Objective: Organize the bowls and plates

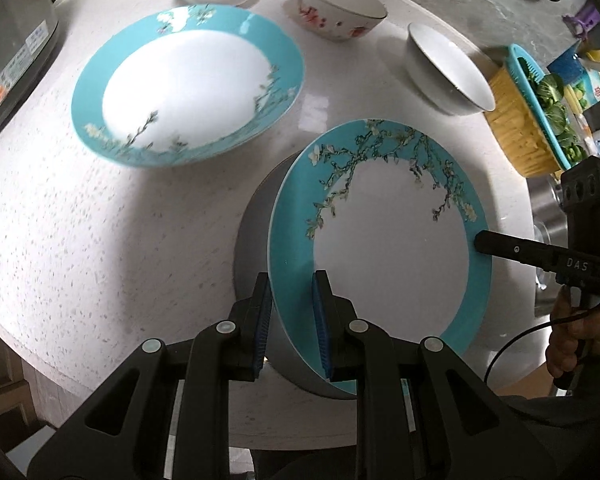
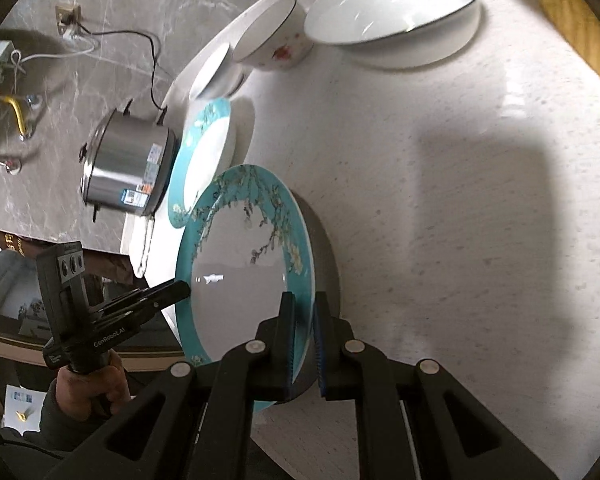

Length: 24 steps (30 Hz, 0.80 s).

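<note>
Plate (image 1: 380, 240) clamped between both grippers

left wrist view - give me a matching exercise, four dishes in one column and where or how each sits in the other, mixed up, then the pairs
Things:
1. nearer teal plate
2. farther teal plate
3. flowered bowl
4. basket of greens

States:
A. flat on the counter, nothing touching it
B. at the counter's right edge
C. rim held by the left gripper and right gripper
D. upright near the far edge, between two white bowls

Pairs: 1-C, 2-A, 3-D, 4-B
</note>
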Tool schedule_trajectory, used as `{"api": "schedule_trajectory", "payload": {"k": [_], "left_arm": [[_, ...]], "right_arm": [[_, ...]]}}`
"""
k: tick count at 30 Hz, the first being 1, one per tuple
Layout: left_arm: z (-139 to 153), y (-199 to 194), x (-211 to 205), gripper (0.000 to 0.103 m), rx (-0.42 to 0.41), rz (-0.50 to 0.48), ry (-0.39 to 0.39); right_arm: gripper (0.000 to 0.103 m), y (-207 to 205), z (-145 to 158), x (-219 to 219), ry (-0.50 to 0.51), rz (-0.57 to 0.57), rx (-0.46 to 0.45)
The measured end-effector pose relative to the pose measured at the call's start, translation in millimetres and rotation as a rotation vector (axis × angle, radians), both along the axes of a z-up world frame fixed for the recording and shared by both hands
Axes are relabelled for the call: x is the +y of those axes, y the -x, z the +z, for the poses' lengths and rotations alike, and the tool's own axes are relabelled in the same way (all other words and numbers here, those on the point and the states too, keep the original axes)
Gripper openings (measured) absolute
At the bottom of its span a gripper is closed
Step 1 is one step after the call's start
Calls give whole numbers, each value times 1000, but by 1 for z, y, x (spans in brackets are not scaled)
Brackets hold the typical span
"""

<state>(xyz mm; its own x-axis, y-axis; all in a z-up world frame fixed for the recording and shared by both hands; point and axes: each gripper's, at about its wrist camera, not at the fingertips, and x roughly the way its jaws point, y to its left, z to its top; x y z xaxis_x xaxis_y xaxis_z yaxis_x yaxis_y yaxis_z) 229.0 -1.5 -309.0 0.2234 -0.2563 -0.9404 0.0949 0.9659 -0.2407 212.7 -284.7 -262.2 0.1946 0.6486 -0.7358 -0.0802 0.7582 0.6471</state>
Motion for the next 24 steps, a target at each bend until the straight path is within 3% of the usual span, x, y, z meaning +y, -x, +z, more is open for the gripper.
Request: {"api": "schedule_trajectory", "payload": {"k": [11, 24], "left_arm": [[-23, 10, 5, 18, -9, -25, -36], [-18, 9, -15, 20, -31, -47, -125]], "right_arm": [[13, 6, -7, 17, 130, 36, -37], [18, 10, 7, 48, 358, 118, -128]]}}
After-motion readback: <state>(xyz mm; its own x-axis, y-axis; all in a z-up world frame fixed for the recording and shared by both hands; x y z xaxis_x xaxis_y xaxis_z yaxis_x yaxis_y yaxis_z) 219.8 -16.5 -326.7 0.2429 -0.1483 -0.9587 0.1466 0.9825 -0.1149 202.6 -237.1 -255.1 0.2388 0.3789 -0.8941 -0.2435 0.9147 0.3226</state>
